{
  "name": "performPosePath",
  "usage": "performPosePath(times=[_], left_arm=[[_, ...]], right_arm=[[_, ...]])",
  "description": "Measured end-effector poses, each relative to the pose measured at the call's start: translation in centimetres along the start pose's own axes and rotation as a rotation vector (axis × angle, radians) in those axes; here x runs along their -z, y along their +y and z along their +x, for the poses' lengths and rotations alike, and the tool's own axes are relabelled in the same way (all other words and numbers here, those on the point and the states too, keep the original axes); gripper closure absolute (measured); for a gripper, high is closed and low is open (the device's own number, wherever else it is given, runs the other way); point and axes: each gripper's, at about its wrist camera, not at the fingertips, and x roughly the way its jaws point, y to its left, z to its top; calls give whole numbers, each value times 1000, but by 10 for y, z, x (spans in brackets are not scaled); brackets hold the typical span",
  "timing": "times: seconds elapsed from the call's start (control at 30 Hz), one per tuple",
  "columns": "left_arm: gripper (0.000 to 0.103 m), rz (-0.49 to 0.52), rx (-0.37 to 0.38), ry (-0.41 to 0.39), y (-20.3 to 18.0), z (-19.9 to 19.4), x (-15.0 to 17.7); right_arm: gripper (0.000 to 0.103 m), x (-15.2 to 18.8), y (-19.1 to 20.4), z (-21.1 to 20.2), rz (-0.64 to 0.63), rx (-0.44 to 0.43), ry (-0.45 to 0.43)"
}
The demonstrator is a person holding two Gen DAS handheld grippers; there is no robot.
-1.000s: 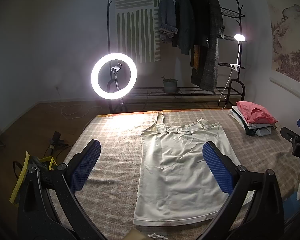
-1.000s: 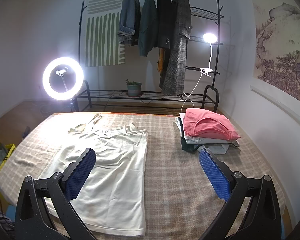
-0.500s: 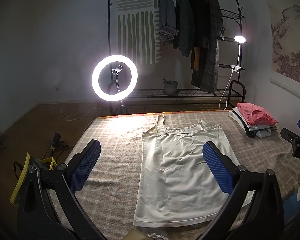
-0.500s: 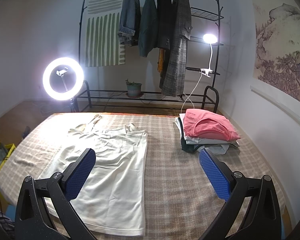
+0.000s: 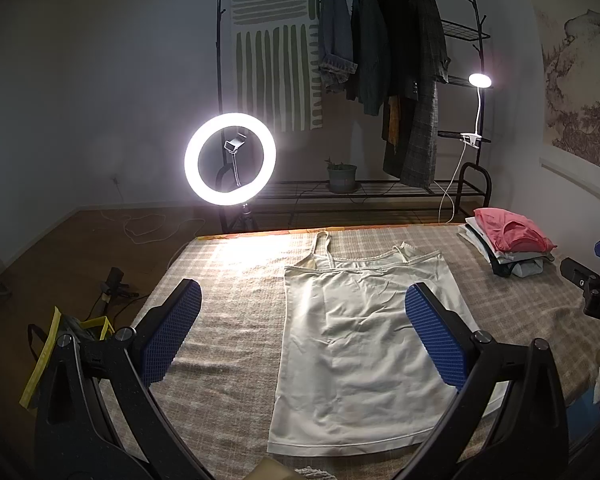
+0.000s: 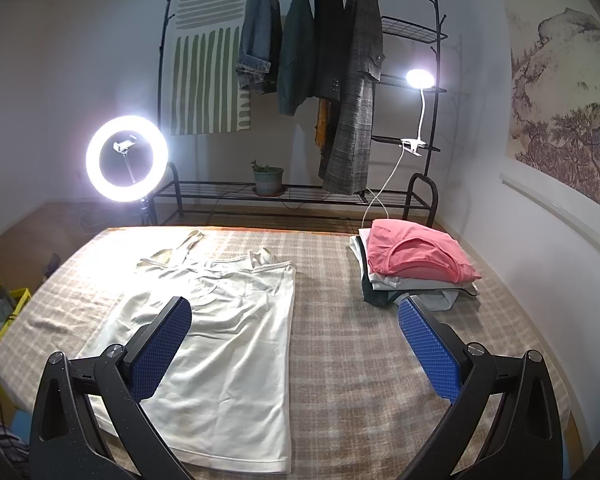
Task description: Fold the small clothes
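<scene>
Folding has not begun, we judge: our left gripper (image 5: 300, 332) and right gripper (image 6: 296, 344) hover empty, jaws wide apart, above the camisole (image 5: 364, 344) lying flat mid-bed, hem at the near edge, so next we must pinch two corners.

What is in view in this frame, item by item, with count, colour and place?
camisole top: 1, cream white, spread flat on the checked cover, straps toward the rack
checked cover: 1, beige and white, over the work surface
stack of folded clothes: 1, pink piece on top, far right of the cover
ring light: 1, white, lit, beyond the far left edge
clip lamp: 1, white, lit, on the rack's right side
clothes rack: 1, black, against the back wall, dark garments hanging
potted plant: 1, green, on the rack's lower shelf
left gripper: black, blue pads, open, above the camisole
right gripper: same, open, holding nothing
</scene>
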Motion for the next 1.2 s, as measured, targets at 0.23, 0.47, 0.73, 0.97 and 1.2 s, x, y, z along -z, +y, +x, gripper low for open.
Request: performPosePath(times=[0.23, 0.47, 0.73, 0.97, 1.2], left_arm=[[0, 1, -1, -3, 0, -1, 0], [0, 1, -2, -5, -1, -1, 2], [0, 2, -2, -6, -1, -2, 3], [0, 0, -4, -5, 0, -3, 1], [0, 0, -14, 0, 9, 0, -5]], right_arm=[[0, 0, 0, 0, 0, 0, -1], [0, 0, 1, 1, -1, 0, -1], [0, 0, 1, 1, 1, -1, -1], [0, -2, 6, 1, -4, -4, 0], [0, -4, 14, 4, -3, -20, 0]])
